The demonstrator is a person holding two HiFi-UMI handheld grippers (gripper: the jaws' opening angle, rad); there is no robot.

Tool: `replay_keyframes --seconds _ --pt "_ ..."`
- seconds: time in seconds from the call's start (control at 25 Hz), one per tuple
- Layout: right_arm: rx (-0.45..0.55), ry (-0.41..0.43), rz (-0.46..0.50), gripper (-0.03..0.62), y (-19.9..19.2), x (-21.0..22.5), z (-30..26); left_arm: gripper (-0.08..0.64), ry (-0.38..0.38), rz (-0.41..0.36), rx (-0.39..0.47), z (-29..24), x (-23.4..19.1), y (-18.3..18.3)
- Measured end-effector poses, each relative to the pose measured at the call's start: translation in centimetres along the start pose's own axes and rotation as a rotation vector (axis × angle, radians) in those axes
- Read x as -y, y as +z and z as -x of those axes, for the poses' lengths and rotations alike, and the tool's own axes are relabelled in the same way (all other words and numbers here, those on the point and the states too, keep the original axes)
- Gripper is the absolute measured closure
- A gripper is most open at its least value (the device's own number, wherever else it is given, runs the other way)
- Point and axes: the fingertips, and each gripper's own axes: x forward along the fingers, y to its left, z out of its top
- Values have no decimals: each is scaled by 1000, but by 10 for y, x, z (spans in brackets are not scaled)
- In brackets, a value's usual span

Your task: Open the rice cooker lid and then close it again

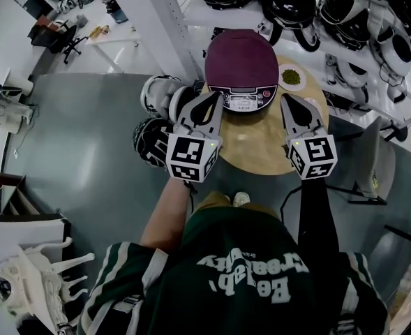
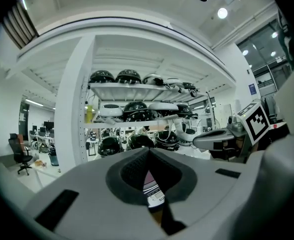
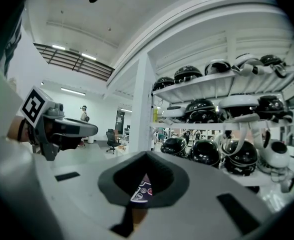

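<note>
Left hand-held gripper (image 1: 211, 100): jaws pressed together, nothing held, tips near rice cooker (image 1: 241, 65) front-left. Cooker set on round wooden counter (image 1: 261, 149), lid shut. Right hand-held gripper (image 1: 289, 102): jaws closed, empty, held near cooker front-right. Plate of greens (image 1: 291, 77) placed just right of cooker.

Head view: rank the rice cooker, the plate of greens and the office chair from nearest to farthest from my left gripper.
From the left gripper:
1. Cooker: on the table, just right of the gripper's tips.
2. Plate: past the cooker, on the table's far right.
3. Chair: far off across the floor, upper left.
</note>
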Motion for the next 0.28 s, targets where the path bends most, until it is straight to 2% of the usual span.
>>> replay_keyframes --seconds 0.28 --pt "-23 -7 -12 589 -4 4 1 558 -15 -10 6 -3 7 2"
